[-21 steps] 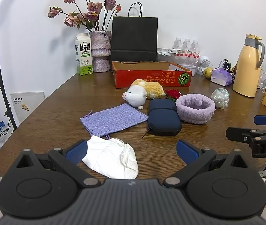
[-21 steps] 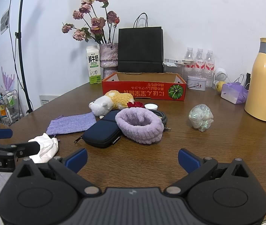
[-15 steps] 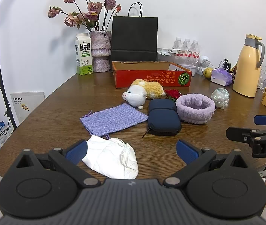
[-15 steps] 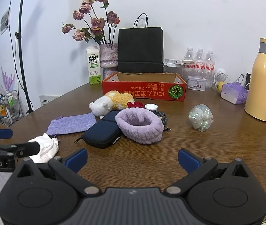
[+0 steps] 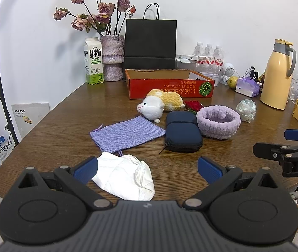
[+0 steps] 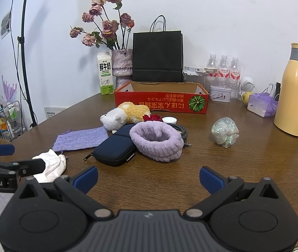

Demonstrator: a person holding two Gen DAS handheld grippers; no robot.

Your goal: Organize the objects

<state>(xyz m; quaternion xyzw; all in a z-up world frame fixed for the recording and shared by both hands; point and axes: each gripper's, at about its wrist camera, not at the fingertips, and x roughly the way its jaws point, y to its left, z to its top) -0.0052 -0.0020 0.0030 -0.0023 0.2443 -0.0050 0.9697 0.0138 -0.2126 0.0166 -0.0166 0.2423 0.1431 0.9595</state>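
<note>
Wooden brown table (image 5: 64, 126) with a whole jumble of stuff on it, and both grippers hang low at the bottom of their frames with fingers spread wide, nothing between them. Left gripper (image 5: 147, 169) sits right over a crumpled white cloth (image 5: 125, 178), which lies partly between its blue fingers (image 5: 85, 169) without looking pinched. Just above that in the frame is a flat lavender pouch (image 5: 126, 133), and beside it on the right a dark navy zip case (image 5: 183, 133). Fluffy purple headband (image 5: 218, 121) touches the case's right side, and a white-and-yellow plush toy (image 5: 160, 105) lies behind them in front of the red cardboard box (image 5: 171, 88), with a red rose (image 5: 194, 105) peeking out next to it. Crinkly clear wrapper ball (image 5: 246, 109) sits further right. Right gripper (image 6: 148, 178) hovers over bare table at the lower middle of its view, with the headband and case just above it in the picture. From that side you can also see a small white cap (image 6: 169, 120) and a dark cable (image 6: 181, 130) tucked behind the headband. Back by the wall: milk carton (image 5: 93, 62), vase of dried roses (image 5: 112, 57), black paper bag (image 5: 150, 44), water bottles (image 5: 208, 54) and a yellow thermos (image 5: 278, 77) at the right.
</note>
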